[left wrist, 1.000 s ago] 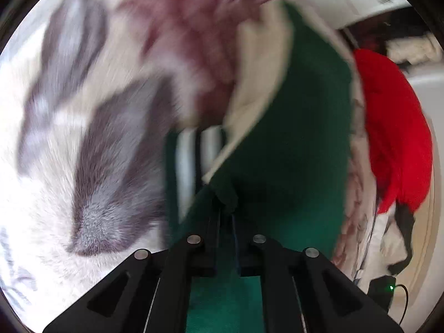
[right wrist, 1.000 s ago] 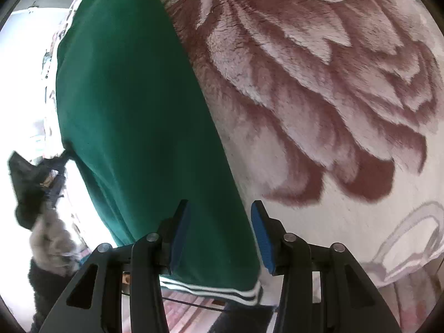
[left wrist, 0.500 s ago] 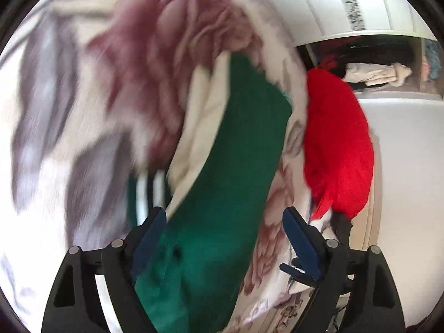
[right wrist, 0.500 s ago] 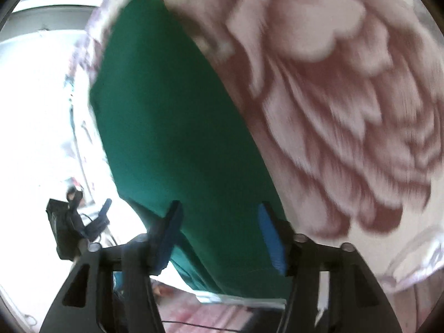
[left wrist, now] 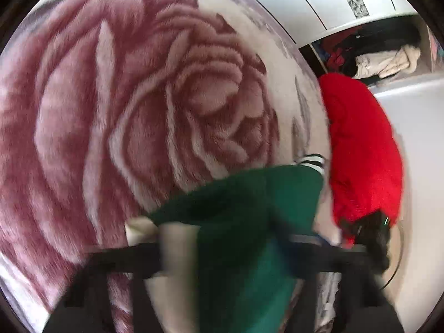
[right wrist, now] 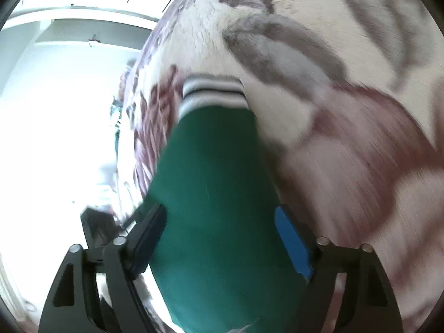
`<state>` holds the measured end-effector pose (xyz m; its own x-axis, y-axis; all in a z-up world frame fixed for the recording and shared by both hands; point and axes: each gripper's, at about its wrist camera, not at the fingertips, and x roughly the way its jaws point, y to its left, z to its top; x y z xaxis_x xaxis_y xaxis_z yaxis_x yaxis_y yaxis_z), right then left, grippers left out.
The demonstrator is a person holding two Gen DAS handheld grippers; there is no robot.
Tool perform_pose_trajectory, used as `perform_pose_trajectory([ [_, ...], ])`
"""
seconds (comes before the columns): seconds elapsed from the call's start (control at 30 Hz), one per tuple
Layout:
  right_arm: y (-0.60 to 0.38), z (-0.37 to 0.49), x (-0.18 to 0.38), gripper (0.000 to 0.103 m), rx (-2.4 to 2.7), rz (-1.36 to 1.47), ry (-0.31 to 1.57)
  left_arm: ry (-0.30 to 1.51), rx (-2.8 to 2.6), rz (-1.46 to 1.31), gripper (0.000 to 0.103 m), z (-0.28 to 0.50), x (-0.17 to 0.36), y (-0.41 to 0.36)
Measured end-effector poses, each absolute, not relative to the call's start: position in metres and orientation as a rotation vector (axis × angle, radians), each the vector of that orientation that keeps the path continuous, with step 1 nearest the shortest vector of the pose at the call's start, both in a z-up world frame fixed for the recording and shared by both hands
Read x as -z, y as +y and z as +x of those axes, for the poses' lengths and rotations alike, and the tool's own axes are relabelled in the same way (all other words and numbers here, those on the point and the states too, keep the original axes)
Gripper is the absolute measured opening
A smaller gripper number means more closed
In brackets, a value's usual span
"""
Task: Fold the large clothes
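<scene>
A green garment (left wrist: 249, 194) with a cream lining (left wrist: 177, 249) and a striped cuff (left wrist: 310, 162) lies on a rose-patterned blanket (left wrist: 138, 111). My left gripper (left wrist: 230, 252) is smeared by motion; its jaws are closing with the green cloth between them, and the pads are too blurred to read. In the right wrist view a green sleeve (right wrist: 216, 194) ending in a black-and-white striped cuff (right wrist: 213, 94) runs away from me. My right gripper (right wrist: 222, 236) straddles that sleeve, its jaws opening wide on either side of it.
A red garment (left wrist: 360, 152) is heaped at the blanket's right edge, with a dark item below it. Behind stand a white wardrobe (left wrist: 305, 0) and an open shelf of clothes (left wrist: 388, 61). The blanket (right wrist: 347, 166) spreads right of the sleeve; bright floor lies left.
The left gripper let go of the green cloth, opened wide, then narrowed again while sweeping across the blanket. The right gripper widened and swung until the striped cuff came into view.
</scene>
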<state>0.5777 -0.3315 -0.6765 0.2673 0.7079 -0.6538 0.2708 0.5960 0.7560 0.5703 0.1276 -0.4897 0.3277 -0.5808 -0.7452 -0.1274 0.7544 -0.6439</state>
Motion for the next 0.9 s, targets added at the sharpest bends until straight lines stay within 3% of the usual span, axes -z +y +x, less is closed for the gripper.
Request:
perform_pose_trajectory([
  [0.1,-0.323,0.605,0.697,0.084,-0.402,0.911,1.389,1.180,0.346,-0.670,0.020,0.575,0.493,0.123],
  [0.13,-0.317,0.613,0.702,0.077,-0.432,0.904,1.413,1.166,0.346,-0.668,0.019,0.578,0.493,0.124],
  [0.2,-0.308,0.614,0.697,0.047,-0.427,0.793,1.439,1.116,0.348,-0.675,0.019,0.580,0.489,0.128],
  [0.23,-0.303,0.614,0.694,0.037,-0.436,0.755,1.445,1.089,0.348,-0.671,0.019,0.581,0.485,0.131],
  [0.33,-0.303,0.617,0.696,0.024,-0.363,0.699,1.444,1.147,0.328,-0.646,0.019,0.592,0.509,0.133],
  [0.4,-0.308,0.618,0.714,0.021,-0.283,0.729,1.485,1.241,0.303,-0.663,0.019,0.599,0.544,0.133],
  [0.5,-0.303,0.618,0.717,0.024,-0.248,0.720,1.508,1.274,0.300,-0.705,0.020,0.602,0.547,0.138],
  [0.6,-0.311,0.607,0.698,0.041,-0.284,0.757,1.526,1.298,0.389,-0.843,0.028,0.592,0.523,0.156],
  [0.63,-0.316,0.599,0.688,0.045,-0.304,0.757,1.529,1.293,0.407,-0.876,0.039,0.584,0.514,0.163],
  [0.67,-0.321,0.591,0.678,0.049,-0.313,0.746,1.522,1.281,0.418,-0.887,0.059,0.574,0.504,0.170],
  [0.73,-0.338,0.561,0.657,0.060,-0.337,0.732,1.510,1.237,0.414,-0.858,0.081,0.537,0.476,0.182],
  [0.9,-0.388,0.446,0.640,0.061,-0.356,0.874,1.584,1.362,0.387,-0.815,0.081,0.432,0.477,0.162],
])
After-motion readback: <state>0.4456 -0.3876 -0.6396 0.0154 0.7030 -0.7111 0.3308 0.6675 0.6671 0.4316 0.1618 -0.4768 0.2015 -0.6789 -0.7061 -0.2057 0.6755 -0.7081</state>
